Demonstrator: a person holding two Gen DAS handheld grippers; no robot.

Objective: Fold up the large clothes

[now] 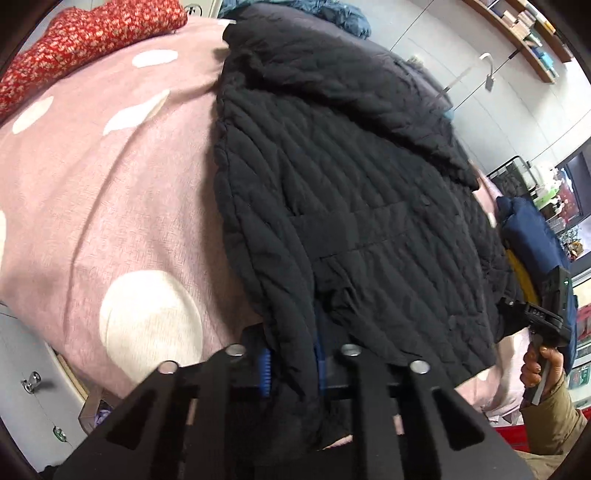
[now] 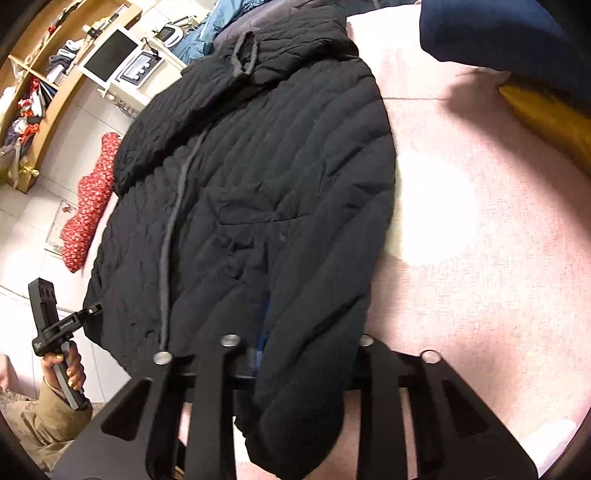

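Note:
A black quilted jacket (image 1: 351, 166) lies spread, collar far from me, on a pink bed cover (image 1: 92, 203) with white dots. My left gripper (image 1: 291, 365) is shut on the near hem at the jacket's left corner, with bunched fabric pinched between its blue pads. In the right wrist view the same jacket (image 2: 258, 166) runs away from my right gripper (image 2: 280, 354), which is shut on the hem at the right corner. The cloth drapes over its fingers and hides the pads. A hand (image 2: 68, 369) holds the left gripper's handle at the lower left.
A red floral cloth (image 1: 85, 40) lies at the far left of the bed. A folded navy garment (image 1: 528, 229) with something yellow (image 2: 554, 110) beside it sits at the right edge. Blue clothes (image 2: 221, 26) lie beyond the collar. Wooden shelves (image 2: 48, 92) line the wall.

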